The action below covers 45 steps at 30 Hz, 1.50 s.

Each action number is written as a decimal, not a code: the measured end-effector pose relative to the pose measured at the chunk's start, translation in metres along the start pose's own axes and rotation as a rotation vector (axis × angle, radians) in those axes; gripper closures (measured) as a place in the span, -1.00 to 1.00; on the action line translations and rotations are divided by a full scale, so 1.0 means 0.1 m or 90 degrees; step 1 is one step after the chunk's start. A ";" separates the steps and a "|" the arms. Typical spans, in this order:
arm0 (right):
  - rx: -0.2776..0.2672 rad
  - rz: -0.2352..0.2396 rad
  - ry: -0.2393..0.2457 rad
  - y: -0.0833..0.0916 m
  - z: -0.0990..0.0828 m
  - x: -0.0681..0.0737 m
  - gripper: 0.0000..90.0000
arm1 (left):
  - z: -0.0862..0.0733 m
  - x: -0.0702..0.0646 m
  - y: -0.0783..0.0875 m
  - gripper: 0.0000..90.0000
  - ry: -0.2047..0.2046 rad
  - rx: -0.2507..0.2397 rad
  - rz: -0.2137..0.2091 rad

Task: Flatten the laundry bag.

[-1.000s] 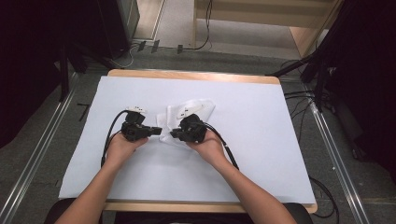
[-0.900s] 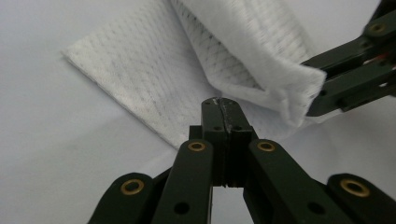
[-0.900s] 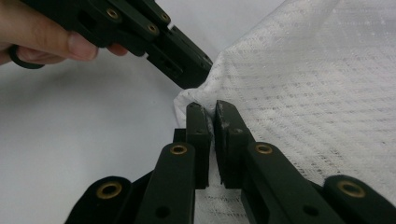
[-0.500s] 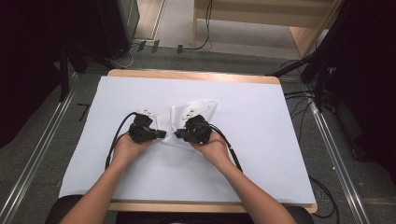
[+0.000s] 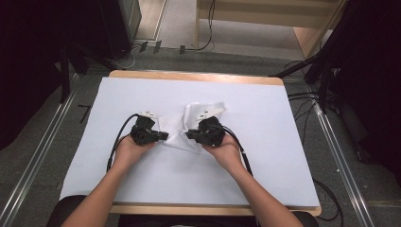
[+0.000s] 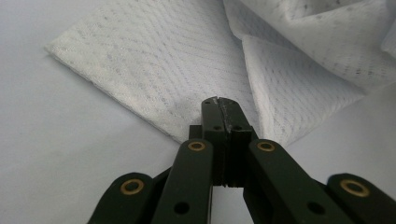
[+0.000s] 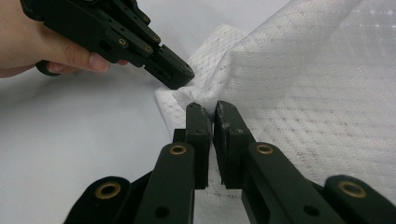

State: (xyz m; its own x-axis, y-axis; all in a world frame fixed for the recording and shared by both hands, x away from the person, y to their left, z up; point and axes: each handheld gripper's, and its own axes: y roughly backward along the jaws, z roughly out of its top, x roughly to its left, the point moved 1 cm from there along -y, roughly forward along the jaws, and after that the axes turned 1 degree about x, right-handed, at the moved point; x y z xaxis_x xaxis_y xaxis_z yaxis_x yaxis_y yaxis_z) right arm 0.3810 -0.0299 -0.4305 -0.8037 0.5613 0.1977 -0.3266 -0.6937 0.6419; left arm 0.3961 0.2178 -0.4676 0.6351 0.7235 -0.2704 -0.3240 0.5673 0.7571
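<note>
The white cloth [image 5: 191,126] lies crumpled near the middle of the table [image 5: 283,156], which has a pale sheet over it. The person seems to be in the middle of folding or pulling the cloth straight, with one claw at each side of it. The left gripper [image 5: 163,136] sits at the cloth's left edge. In the left gripper view its jaws are pressed tight together, with the tips low on a flat corner of the cloth [image 6: 154,70]; I cannot tell for sure if a bit of cloth is caught between them. The right gripper [image 5: 189,135] is at the cloth's right side. In the right gripper view [image 7: 211,114] its jaws are nearly together and pinch a raised fold of the cloth [image 7: 303,93], lifting it into a little tent. The left gripper [image 7: 175,77] shows just beyond that fold. Next, I think the lifted fold must be carried over the flat part and laid down gently while the left claw holds the corner down.
</note>
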 end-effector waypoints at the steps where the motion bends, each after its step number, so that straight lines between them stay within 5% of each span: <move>1: 0.001 -0.002 -0.003 0.02 -0.01 -0.01 0.92 | 0.00 0.00 0.00 1.00 0.001 0.001 0.000; 45: 0.014 -0.066 -0.094 0.72 -0.72 -0.16 1.00 | 0.07 0.07 -0.01 1.00 0.002 0.023 -0.018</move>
State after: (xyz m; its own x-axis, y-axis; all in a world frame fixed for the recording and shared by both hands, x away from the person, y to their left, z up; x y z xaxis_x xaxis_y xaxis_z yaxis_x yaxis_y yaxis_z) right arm 0.3350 -0.1215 -0.4407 -0.6840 0.6907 0.2348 -0.3914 -0.6191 0.6808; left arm 0.4057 0.2192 -0.4656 0.6418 0.7087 -0.2930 -0.2803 0.5724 0.7706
